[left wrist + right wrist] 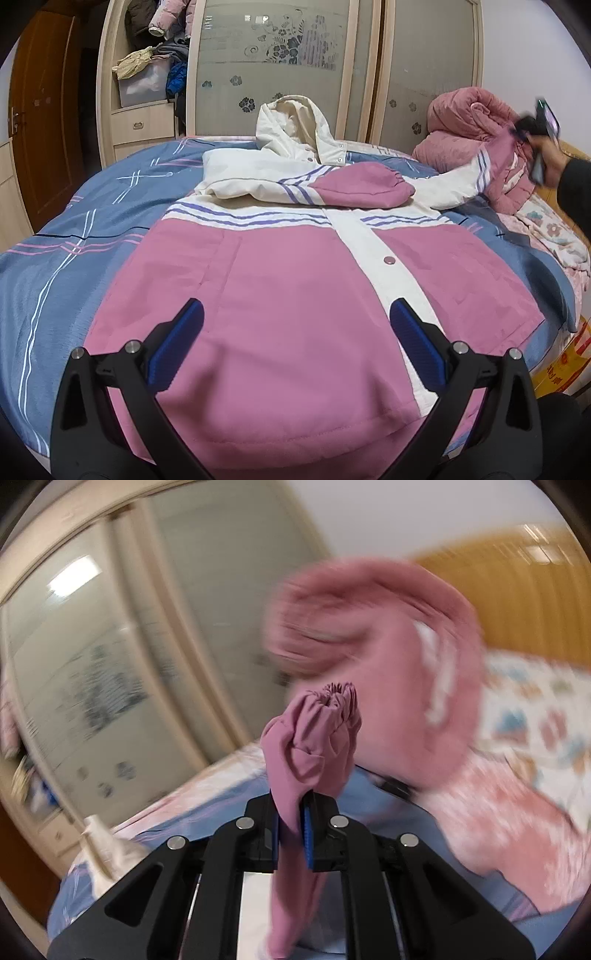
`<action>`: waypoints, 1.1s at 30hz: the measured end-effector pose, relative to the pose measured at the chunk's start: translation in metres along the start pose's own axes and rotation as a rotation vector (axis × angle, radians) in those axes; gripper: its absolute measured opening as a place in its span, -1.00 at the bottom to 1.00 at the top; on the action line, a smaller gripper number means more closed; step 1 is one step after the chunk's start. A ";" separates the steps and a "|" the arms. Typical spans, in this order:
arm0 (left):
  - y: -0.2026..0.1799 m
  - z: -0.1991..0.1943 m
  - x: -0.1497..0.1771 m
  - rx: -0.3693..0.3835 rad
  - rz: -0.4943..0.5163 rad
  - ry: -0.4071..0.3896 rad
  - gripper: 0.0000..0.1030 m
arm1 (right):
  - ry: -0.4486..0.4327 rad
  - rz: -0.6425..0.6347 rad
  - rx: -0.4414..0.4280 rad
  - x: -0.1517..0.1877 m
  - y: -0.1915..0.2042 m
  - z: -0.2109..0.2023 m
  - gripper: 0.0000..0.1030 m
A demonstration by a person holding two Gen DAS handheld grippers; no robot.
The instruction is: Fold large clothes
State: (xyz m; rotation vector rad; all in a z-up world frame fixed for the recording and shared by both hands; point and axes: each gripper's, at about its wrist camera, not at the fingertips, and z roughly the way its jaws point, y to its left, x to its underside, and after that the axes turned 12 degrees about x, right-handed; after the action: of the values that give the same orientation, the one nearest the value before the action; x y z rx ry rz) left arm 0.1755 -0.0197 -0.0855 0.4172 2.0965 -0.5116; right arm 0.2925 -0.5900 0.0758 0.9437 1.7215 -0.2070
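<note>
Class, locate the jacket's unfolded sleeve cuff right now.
The pink cuff is pinched in the right gripper, lifted right of the jacket, before the pink quilt.

Place: it was a home bedroom.
Bed: a bed point(55, 236) with a blue striped cover filled the foreground.
Headboard: a wooden headboard point(517, 602) stood behind floral bedding.
Storage: a wardrobe point(280, 66) with frosted flower-patterned sliding doors lined the wall, one side open on stacked clothes point(162, 33).
Door: a brown wooden door point(40, 110) stood beside it.
</note>
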 end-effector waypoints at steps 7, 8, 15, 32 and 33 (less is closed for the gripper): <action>0.000 -0.010 -0.004 0.011 -0.004 -0.028 0.96 | -0.101 -0.298 -0.167 0.009 0.162 -0.070 -0.81; 0.001 -0.011 -0.004 0.010 -0.005 -0.030 0.96 | -0.107 -0.344 -0.187 0.019 0.182 -0.077 -0.81; 0.011 -0.024 -0.005 0.013 -0.029 -0.051 0.96 | -0.041 -0.656 -0.268 0.152 0.294 -0.085 -0.81; 0.024 -0.027 -0.011 -0.001 -0.071 -0.048 0.96 | 0.230 -0.849 -0.291 0.349 0.329 -0.059 0.88; 0.024 -0.027 -0.011 -0.004 -0.068 -0.049 0.96 | 0.230 -0.818 -0.322 0.342 0.323 -0.068 0.88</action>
State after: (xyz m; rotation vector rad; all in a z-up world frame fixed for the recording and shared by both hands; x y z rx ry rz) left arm 0.1735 0.0133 -0.0675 0.3283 2.0701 -0.5520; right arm 0.4355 -0.1704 -0.0959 -0.0126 2.1992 -0.3441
